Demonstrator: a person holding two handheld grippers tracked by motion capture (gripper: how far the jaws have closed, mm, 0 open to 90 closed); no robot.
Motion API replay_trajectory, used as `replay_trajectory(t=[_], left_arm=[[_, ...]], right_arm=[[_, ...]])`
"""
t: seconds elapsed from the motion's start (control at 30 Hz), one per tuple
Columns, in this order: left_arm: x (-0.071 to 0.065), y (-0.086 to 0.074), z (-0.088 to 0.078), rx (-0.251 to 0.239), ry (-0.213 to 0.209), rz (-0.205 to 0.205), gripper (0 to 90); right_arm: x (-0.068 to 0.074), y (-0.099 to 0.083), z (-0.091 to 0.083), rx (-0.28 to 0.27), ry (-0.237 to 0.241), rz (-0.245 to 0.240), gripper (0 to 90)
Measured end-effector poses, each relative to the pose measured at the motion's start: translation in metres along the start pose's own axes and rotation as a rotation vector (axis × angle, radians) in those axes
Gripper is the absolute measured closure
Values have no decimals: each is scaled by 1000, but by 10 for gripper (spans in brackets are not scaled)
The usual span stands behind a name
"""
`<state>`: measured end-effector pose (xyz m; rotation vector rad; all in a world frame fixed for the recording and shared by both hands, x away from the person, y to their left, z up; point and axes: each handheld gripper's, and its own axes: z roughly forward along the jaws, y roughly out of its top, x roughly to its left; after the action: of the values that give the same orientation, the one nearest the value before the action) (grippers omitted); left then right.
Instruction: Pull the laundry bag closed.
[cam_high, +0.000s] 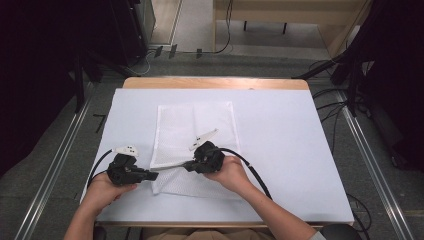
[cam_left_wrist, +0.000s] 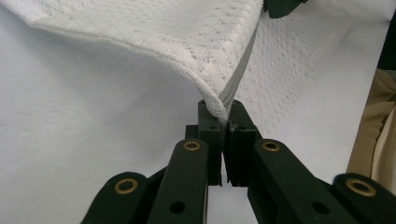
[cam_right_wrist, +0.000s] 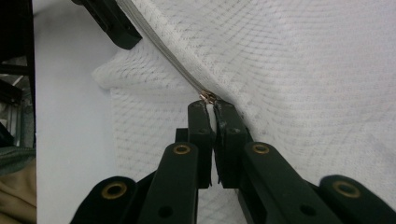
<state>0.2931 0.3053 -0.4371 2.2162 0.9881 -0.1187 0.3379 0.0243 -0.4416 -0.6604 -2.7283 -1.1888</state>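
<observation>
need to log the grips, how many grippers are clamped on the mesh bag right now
2. The left gripper pinches the corner end of the zipper on the mesh bag; the right gripper is shut on the zipper pull farther along.

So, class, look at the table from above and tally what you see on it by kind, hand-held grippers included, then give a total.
White mesh zip bags: 1, the mesh bag, with its zipper running along it.
Black grippers: 2, the left gripper shut on the bag's corner and the right gripper shut at the zipper pull.
White table covers: 1, the table cover.
Total: 4
</observation>
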Motion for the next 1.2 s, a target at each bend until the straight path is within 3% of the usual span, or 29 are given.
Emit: replay_trajectory(t=[0.13,0.37,0.57,0.97,1.2], left_arm=[[0,0,0,-2,-4,1,877],[0,-1,0,4,-3,3,877],[-2,0,0,6,-9,8,876],[-1,-1,0,14,-7,12,878],[-1,-1,0,16,-8,9,879]], right_arm=[[-1,-2,-2,-10,-1,15,882],[-2,-8,-9,3,-14,-4,882],[-8,-14,-15,2,-19,18,881],[-4,-18,-21,16,-22,5,881],[-9,-22,-25,20,-33,21,881]])
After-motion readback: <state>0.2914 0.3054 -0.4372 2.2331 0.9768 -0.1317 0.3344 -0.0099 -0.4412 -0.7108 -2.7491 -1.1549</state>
